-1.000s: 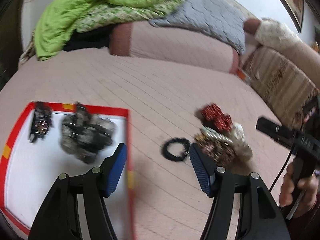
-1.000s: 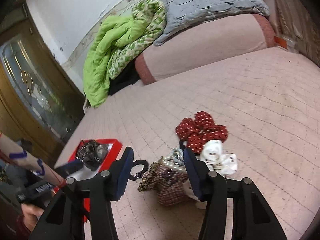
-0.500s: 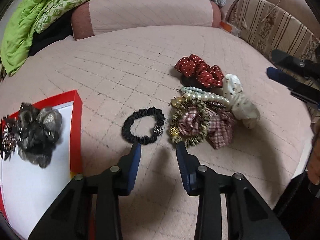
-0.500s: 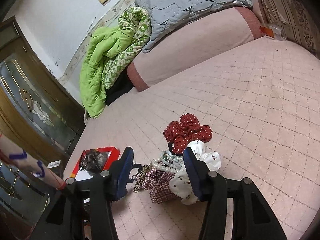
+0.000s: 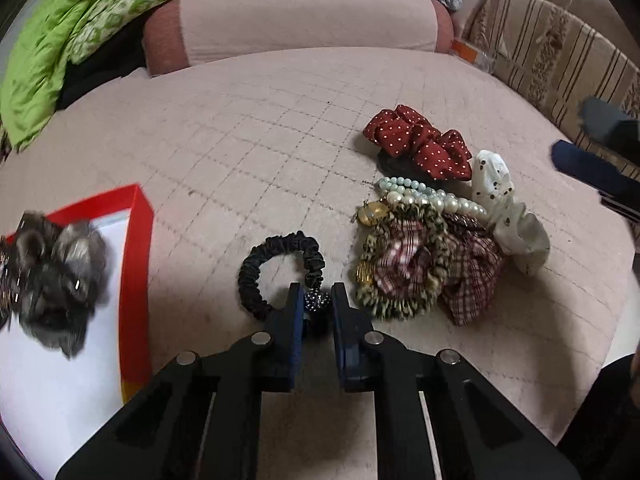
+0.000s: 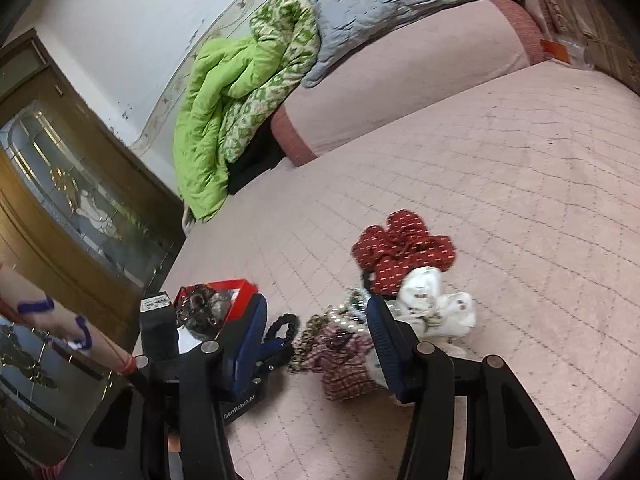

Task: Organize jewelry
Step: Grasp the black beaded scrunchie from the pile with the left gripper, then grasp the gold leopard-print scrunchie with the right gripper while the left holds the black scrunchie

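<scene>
1. Gripping the black hair tie (image 5: 280, 268) at its beaded ball (image 5: 317, 301) is the step in hand; the tie lies flat on the pink quilt (image 5: 256, 140), between the red-rimmed tray (image 5: 136, 256) and the heap of scrunchies and pearl beads (image 5: 424, 256).
2. The left gripper (image 5: 316, 300) has its jaws drawn in close on either side of the ball, pinching it or just about to; full contact cannot be confirmed.
3. A firm squeeze on the ball should be confirmed before lifting, since a round bead can likely pop out sideways.
4. Lifting straight up should keep the loop from snagging the leopard-print scrunchie (image 5: 400, 264) just beside it.
5. The tray already holds a grey furry piece (image 5: 56, 276); a bare white patch looks like the sensible landing spot.
6. The right gripper (image 6: 316, 320) hangs spread wide above the heap, holding nothing.
</scene>
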